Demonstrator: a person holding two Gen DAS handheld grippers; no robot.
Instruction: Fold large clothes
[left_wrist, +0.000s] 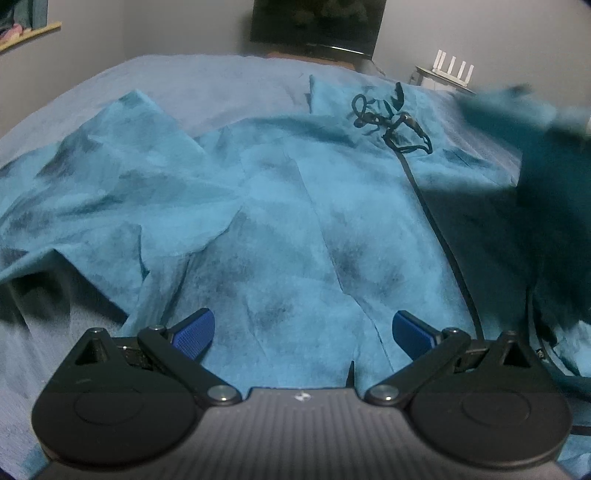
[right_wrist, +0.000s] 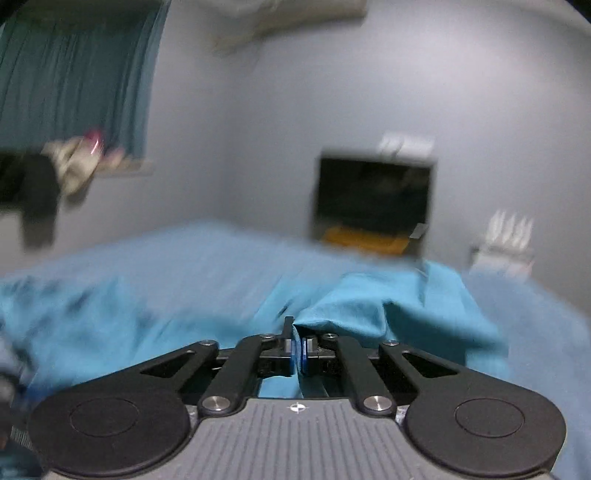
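Observation:
A large teal garment (left_wrist: 280, 229) with dark mottling lies spread and creased on a bed. A black drawstring (left_wrist: 388, 122) is tangled near its far end and runs down the right side. My left gripper (left_wrist: 303, 328) is open and empty just above the cloth. At the right of the left wrist view a dark, blurred part of the garment (left_wrist: 546, 177) is lifted up. My right gripper (right_wrist: 298, 350) is shut on a fold of the teal garment (right_wrist: 369, 306) and holds it above the bed. The right wrist view is motion-blurred.
The bed has a light blue-grey sheet (left_wrist: 207, 85). A dark screen (left_wrist: 317, 26) stands against the far wall and a white router (left_wrist: 450, 70) stands to its right. Curtains (right_wrist: 74, 74) and a shelf with clutter (right_wrist: 74, 158) are at the left.

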